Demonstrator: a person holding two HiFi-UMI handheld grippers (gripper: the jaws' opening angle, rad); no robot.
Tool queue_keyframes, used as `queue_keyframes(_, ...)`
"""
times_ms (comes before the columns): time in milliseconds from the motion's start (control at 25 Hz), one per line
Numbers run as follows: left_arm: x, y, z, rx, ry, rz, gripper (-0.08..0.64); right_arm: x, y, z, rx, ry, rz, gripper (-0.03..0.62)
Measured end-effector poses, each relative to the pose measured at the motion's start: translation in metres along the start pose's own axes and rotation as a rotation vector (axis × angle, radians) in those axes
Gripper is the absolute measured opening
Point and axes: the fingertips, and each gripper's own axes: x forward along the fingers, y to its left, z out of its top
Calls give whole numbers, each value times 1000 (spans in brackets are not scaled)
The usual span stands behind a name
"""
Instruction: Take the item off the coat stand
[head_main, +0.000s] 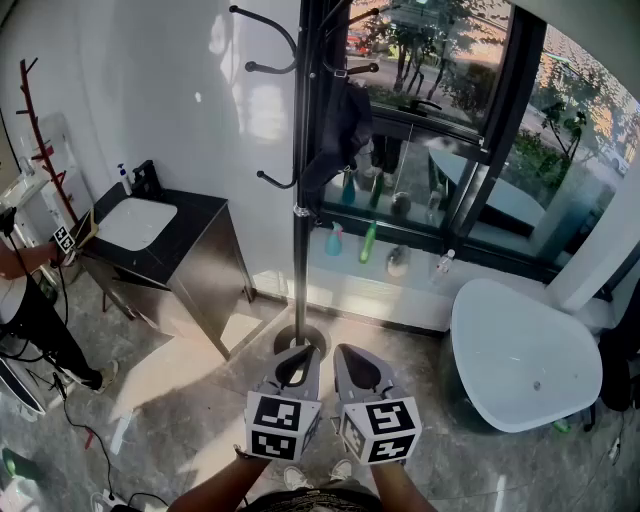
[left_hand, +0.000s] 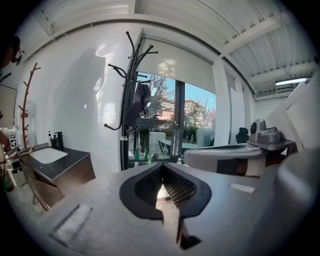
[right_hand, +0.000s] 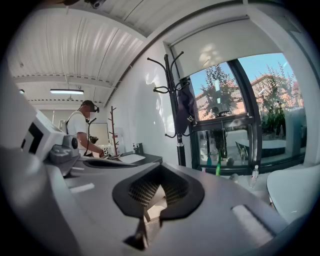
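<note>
Two grey two-jaw grippers show at the bottom of the head view, the left gripper (head_main: 299, 352) and the right gripper (head_main: 346, 352) side by side and nearly touching. Each carries one cube with square black-and-white markers. There is one tall black metal coat stand (head_main: 300, 200) with curved hooks, and one dark cloth item (head_main: 340, 140) hangs on it. A second, thinner reddish-brown stand (head_main: 40, 140) is by the left wall. One dark sink cabinet (head_main: 190, 262) with a white basin is to the left of the black stand, and one white oval bathtub (head_main: 520, 350) is to the right. Another person (head_main: 25, 300) is at the far left edge. A row of small bottles lines the window ledge, too small to count surely.

Both grippers have their jaws brought together at the tips, with nothing between them.

The dark cloth item hangs high on the black stand, on the window side of the pole. It is well apart from both grippers, above and ahead of them, while their tips point toward the stand's round base on the floor.

The item is dark navy or black, soft and limp. It is wider near the hook and droops to a narrower point beside the pole. A small pale tag shows on it in the right gripper view.
</note>
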Motion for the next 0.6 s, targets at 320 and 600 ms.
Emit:
queue_keyframes(320,1,15,0,4,-1,-1,2,11,2,-1,11,-9,-12,6)
queue_keyframes(600,18,27,0,0,-5,4,2,32,-5,-3,-1,-6,-12,6)
